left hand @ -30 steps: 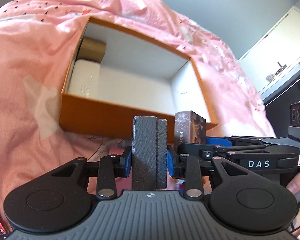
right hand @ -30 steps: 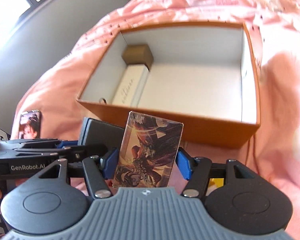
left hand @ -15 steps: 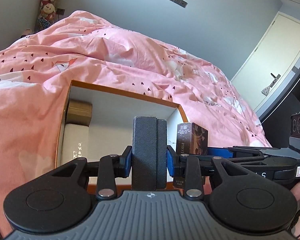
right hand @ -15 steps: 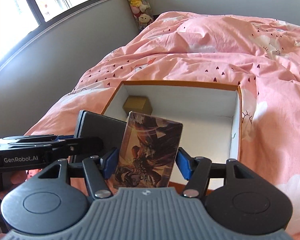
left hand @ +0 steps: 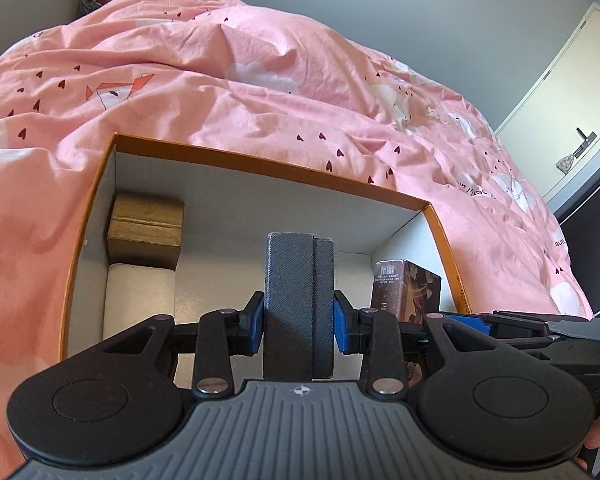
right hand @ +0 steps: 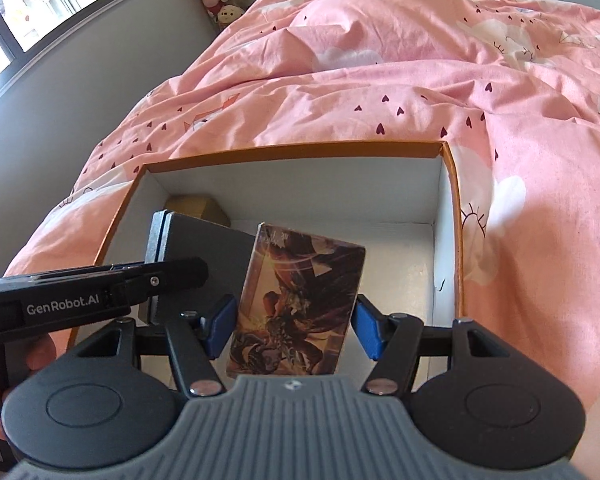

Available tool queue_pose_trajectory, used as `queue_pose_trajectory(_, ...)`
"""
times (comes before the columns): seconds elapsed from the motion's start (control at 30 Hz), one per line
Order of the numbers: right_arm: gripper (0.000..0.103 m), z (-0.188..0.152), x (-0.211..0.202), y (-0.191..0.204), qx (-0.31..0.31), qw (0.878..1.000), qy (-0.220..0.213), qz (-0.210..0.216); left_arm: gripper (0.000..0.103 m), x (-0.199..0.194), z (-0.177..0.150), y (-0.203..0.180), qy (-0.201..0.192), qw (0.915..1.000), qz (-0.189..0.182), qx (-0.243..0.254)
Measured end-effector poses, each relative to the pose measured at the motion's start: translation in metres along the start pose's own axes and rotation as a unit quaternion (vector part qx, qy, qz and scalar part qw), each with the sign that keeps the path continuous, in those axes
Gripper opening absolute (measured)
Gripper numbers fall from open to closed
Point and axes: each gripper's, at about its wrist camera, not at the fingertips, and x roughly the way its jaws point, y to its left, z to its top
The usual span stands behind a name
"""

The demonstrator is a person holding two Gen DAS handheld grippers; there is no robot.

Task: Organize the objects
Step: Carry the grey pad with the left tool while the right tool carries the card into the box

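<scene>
Since a second ago, I am carrying both hand-held grippers forward, so the orange box (left hand: 444, 236) that sat ahead of them is now lying right under them on the pink bed (left hand: 228, 72). My left hand-held gripper (left hand: 299, 316) is squeezing a slim dark grey case (left hand: 296, 300) upright between its pads. My right hand-held gripper (right hand: 294, 322) is standing wider, clamping a picture-printed card pack (right hand: 300, 300). Both things are hanging over the box's white floor, beside each other. A gold box (left hand: 146, 224) and a white box (left hand: 140, 300) are already lying along its left wall. I judge this as the placing step; next I am needing to lower each piece onto bare floor, then release.
</scene>
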Motion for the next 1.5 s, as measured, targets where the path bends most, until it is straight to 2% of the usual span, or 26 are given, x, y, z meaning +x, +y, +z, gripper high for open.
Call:
queue_pose_trajectory(0.17,0.064,0.008,0.021,-0.005,0.003,1.0,0.015,-0.003,0.038,0.031,0.017,0.016,0.053,0.9978,-0.019,-0.035)
queue_pose_trajectory(0.27,0.064,0.014,0.03,-0.008,0.008,1.0,0.018,-0.005,0.038,0.046,0.026,0.021,0.073,0.9965,-0.014,-0.039)
queue_pose_trajectory(0.5,0.064,0.023,0.048,-0.013,0.014,0.999,0.031,-0.002,0.038,0.075,0.043,0.034,0.099,0.9932,-0.021,-0.058)
queue_pose_trajectory(0.67,0.064,0.027,0.061,-0.017,0.02,0.999,0.044,0.002,0.039,0.083,0.043,0.042,0.106,0.9928,-0.009,-0.055)
queue_pose_trajectory(0.73,0.064,0.026,0.066,-0.018,0.021,0.999,0.048,0.003,0.043,0.081,0.045,0.042,0.104,0.9931,0.008,-0.054)
queue_pose_trajectory(0.8,0.064,0.025,0.071,-0.019,0.022,0.998,0.055,0.005,0.052,0.079,0.045,0.039,0.095,0.9945,0.035,-0.028)
queue_pose_trajectory(0.9,0.064,0.024,0.078,-0.02,0.027,0.997,0.066,0.014,0.056,0.078,0.044,0.034,0.092,0.9935,0.067,0.006)
queue_pose_trajectory(1.07,0.064,0.025,0.089,-0.021,0.032,0.996,0.085,0.012,0.056,0.068,0.044,0.031,0.087,0.9924,0.077,0.04)
queue_pose_trajectory(1.17,0.064,0.026,0.092,-0.021,0.033,0.995,0.091,0.008,0.055,0.061,0.04,0.025,0.093,0.9886,0.082,0.087)
queue_pose_trajectory(1.27,0.064,0.028,0.095,-0.021,0.034,0.995,0.095,0.002,0.055,0.058,0.034,0.017,0.107,0.9806,0.089,0.138)
queue_pose_trajectory(1.4,0.064,0.031,0.1,-0.019,0.036,0.994,0.105,0.002,0.052,0.06,0.019,0.009,0.135,0.9619,0.104,0.214)
queue_pose_trajectory(1.5,0.064,0.034,0.106,-0.017,0.037,0.993,0.11,-0.004,0.048,0.066,0.008,0.005,0.15,0.9499,0.119,0.247)
